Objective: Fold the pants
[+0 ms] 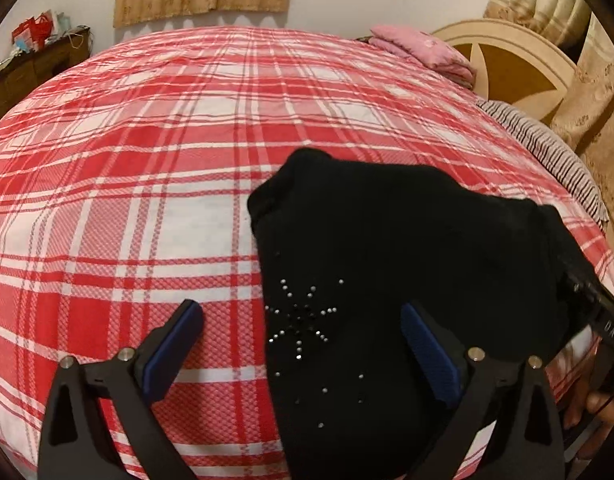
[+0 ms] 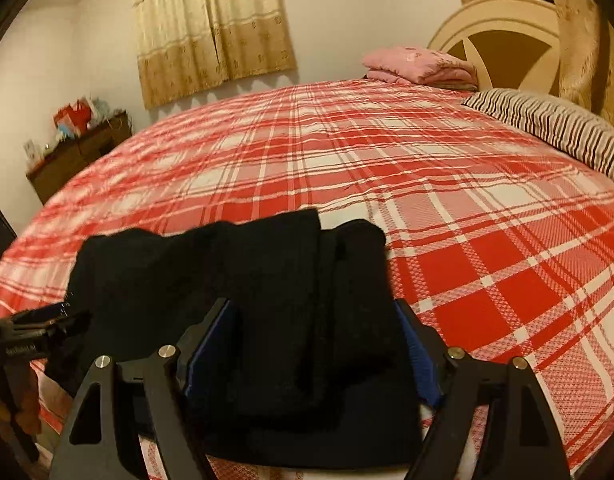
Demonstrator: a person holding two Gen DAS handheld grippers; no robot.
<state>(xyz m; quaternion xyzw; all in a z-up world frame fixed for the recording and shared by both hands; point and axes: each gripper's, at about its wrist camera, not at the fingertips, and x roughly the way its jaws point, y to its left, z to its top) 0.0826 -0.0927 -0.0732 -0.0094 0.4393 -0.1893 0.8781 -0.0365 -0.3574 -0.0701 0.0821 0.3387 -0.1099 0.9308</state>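
Pants (image 1: 379,264), black and bunched into a rough fold, lie at the near edge of the plaid bedspread (image 1: 139,184), probably so both claws can reach them. Left of the pants the left gripper (image 1: 303,332) gapes wide and grips nothing, one pad over bare plaid, which stretches open far beyond. Over the pants' right part the right gripper (image 2: 315,344) stands open astride the thick fold, pads apparently not pinching.

Right wrist view. Black pants (image 2: 243,280), folded into a layered stack, lie on the near edge of the bed's red-and-white plaid sheet (image 2: 447,208). Right tool (image 2: 315,344) at 6 o'clock, jaws spread wide, straddling the stack; blue pads (image 2: 421,356) flank the cloth, contact unclear. Left tool (image 2: 39,320) enters at 9 o'clock, at the pants' left edge. Folded pink blanket (image 2: 419,66) at 1 o'clock before the round headboard (image 2: 503,36); striped pillow (image 2: 559,132) at 2 o'clock. Beige curtain (image 2: 211,28) at 12; dark wooden cabinet (image 2: 75,156) at 10.
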